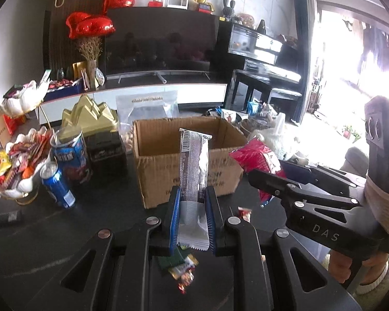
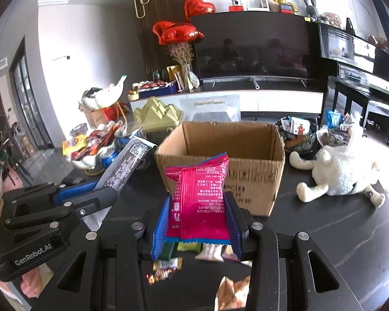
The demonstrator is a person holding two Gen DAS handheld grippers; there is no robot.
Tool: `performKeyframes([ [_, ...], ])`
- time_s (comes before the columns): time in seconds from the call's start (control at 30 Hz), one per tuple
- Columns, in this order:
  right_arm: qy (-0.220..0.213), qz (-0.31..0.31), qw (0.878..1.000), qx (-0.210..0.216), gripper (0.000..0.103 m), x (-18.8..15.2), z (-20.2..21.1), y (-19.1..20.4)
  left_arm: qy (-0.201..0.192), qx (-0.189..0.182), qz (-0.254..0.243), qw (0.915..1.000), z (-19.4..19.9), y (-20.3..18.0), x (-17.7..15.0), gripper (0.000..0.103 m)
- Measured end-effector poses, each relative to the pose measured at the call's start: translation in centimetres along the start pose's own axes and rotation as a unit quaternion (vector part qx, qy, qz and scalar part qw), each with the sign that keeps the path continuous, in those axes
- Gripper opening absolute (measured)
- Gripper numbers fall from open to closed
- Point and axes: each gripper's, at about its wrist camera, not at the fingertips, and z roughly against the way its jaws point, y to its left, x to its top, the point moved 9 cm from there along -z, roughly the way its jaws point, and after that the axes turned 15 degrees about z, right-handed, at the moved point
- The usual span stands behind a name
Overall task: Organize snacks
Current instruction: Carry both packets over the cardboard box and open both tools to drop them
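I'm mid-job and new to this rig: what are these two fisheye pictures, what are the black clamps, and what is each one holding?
No robot arm here: a person carries a hand-held gripper in each hand, each with its own camera looking along its fingers. One picture is from the left gripper, shut on a long silver snack bar. The other is from the right gripper, shut on a pink snack packet. Each view also shows the other gripper at its side. Ahead on the dark table stands an open cardboard box, with cans, loose snacks and a white plush toy around it.
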Motion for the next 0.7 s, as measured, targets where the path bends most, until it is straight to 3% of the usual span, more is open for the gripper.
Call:
performKeyframes([
  [0.7,0.012,-0.012,1.000,-0.011,0.042,5.3,-8.3,-6.2,0.017,0.014,0.009,0.9997,-9.3,0.8,7.1,0.019],
])
